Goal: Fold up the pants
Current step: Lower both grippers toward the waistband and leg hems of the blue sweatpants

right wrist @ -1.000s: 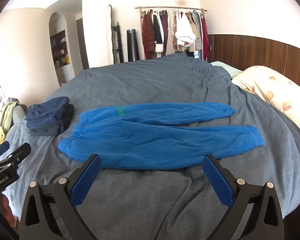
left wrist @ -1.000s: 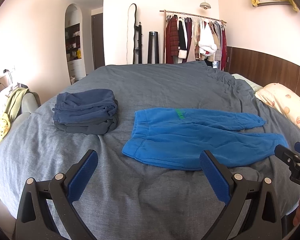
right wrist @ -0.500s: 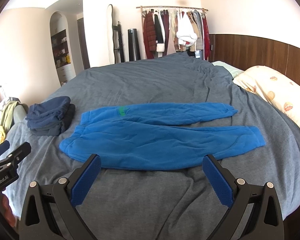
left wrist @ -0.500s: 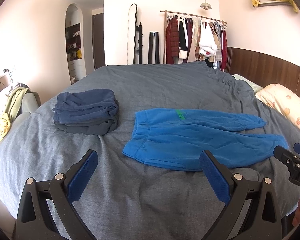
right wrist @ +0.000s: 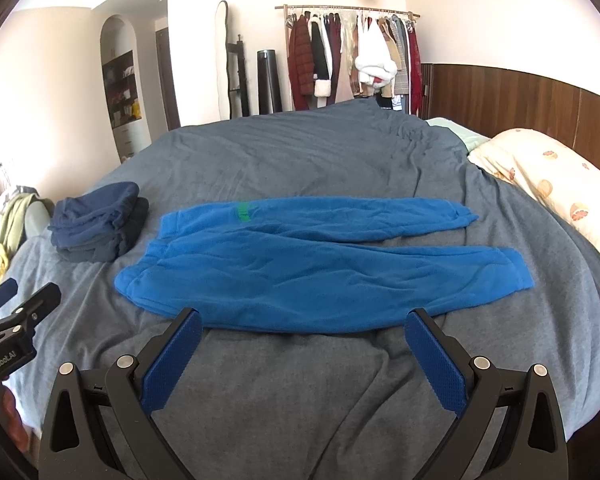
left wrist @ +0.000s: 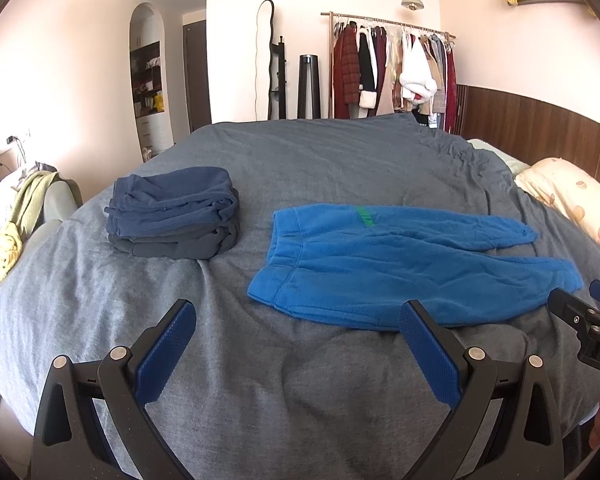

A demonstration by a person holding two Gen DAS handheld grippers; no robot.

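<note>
Bright blue pants (left wrist: 400, 264) lie flat on the grey bedspread, waistband to the left, both legs stretched to the right; they also show in the right wrist view (right wrist: 320, 268). My left gripper (left wrist: 296, 320) is open and empty, hovering just short of the waistband's near corner. My right gripper (right wrist: 300, 328) is open and empty, just short of the near leg's front edge. Each gripper shows at the edge of the other's view.
A stack of folded dark blue and grey clothes (left wrist: 176, 212) sits on the bed left of the pants. A patterned pillow (right wrist: 552, 184) lies at the right. The grey bedspread (left wrist: 300, 160) stretches behind. A clothes rack (right wrist: 348, 60) stands at the far wall.
Both grippers have crept slightly forward toward the pants. The pants have not moved and both grippers stay open.
</note>
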